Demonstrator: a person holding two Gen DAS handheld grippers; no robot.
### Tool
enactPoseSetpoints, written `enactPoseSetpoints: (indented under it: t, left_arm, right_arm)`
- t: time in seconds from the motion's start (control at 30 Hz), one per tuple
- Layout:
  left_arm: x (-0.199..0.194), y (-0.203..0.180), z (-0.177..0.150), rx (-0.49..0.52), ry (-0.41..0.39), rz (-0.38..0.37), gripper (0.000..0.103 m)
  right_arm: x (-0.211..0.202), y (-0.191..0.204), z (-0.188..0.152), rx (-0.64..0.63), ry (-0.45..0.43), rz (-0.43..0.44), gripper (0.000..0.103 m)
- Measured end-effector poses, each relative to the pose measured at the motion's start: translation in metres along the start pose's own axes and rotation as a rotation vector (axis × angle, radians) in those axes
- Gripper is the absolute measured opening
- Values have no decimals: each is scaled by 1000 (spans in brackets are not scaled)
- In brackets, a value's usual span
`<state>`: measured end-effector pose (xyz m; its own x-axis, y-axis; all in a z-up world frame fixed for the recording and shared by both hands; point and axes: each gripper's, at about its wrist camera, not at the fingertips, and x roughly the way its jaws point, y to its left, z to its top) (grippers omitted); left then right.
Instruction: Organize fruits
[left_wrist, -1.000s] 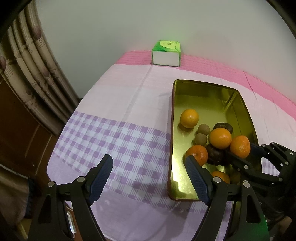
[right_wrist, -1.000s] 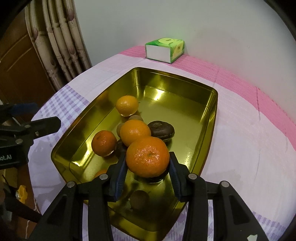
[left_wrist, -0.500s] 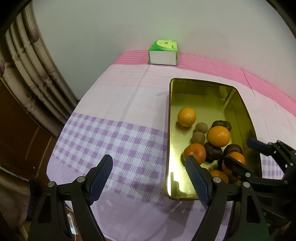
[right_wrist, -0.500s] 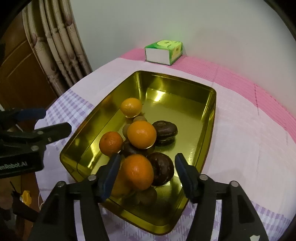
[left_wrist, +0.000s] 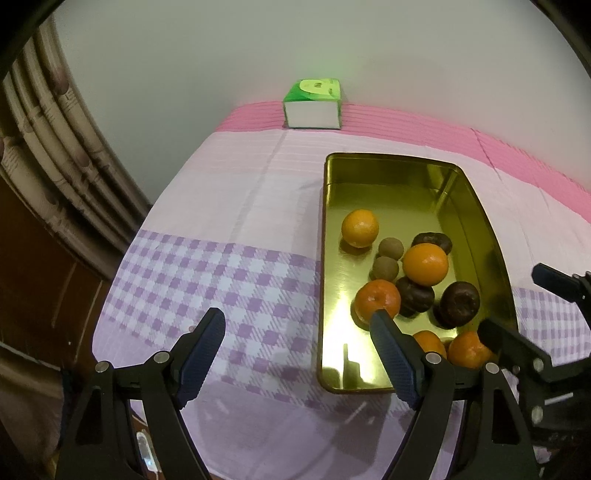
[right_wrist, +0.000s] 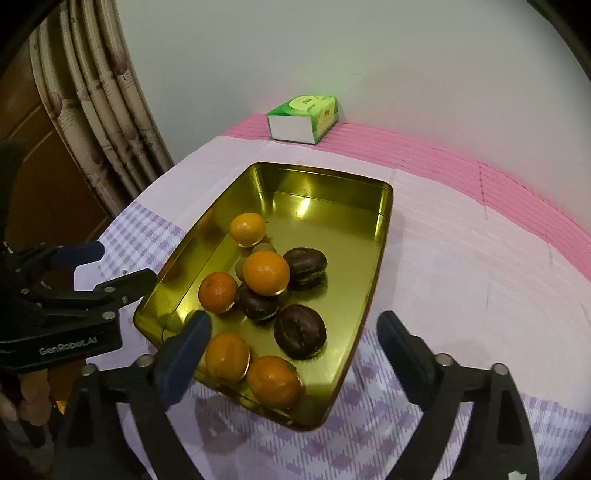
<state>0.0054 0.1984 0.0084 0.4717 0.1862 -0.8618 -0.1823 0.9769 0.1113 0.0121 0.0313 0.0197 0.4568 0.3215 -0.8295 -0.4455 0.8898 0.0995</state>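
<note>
From the left wrist camera, the left gripper (left_wrist: 295, 354) hangs over the checked cloth (left_wrist: 207, 280) just off the long left edge of the gold tin (left_wrist: 325, 258), jaws held wide with nothing between them. Inside the tin lie oranges (left_wrist: 360, 228), two small brown fruits (left_wrist: 390, 248) and dark round fruits (left_wrist: 458, 304), bunched toward the near end; the far end is bare. A green tissue box (left_wrist: 312, 103) stands at the far edge of the table, by the wall. The right gripper's fingers (left_wrist: 506, 341) show at the tin's near right corner.

From the right wrist camera, the right gripper (right_wrist: 291, 334) has just been opening and now stands spread wide, empty, above the tin's near end. One orange (right_wrist: 273, 382) rests free in the near corner beside another (right_wrist: 226, 356), no pad touching either.

The step in hand looks like a release: that fruit is set down in the tin. No loose fruit shows on the cloth in either view, so the next move likely calls for lifting the right gripper clear without nudging the pile, then finding any fruit left outside, if there is one.
</note>
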Motion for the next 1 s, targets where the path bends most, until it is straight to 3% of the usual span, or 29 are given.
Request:
enactPoseSetpoints:
  t: [0.23,1.0]
  left_arm:
    - [-1,-5,-1,18,-2,0,81]
    - [-1,-11,-2,42,-6,9,81]
  right_arm:
    - [-4,4,-11,-22,21,-39,101]
    - [2,2,-17,-25,55,-74,102]
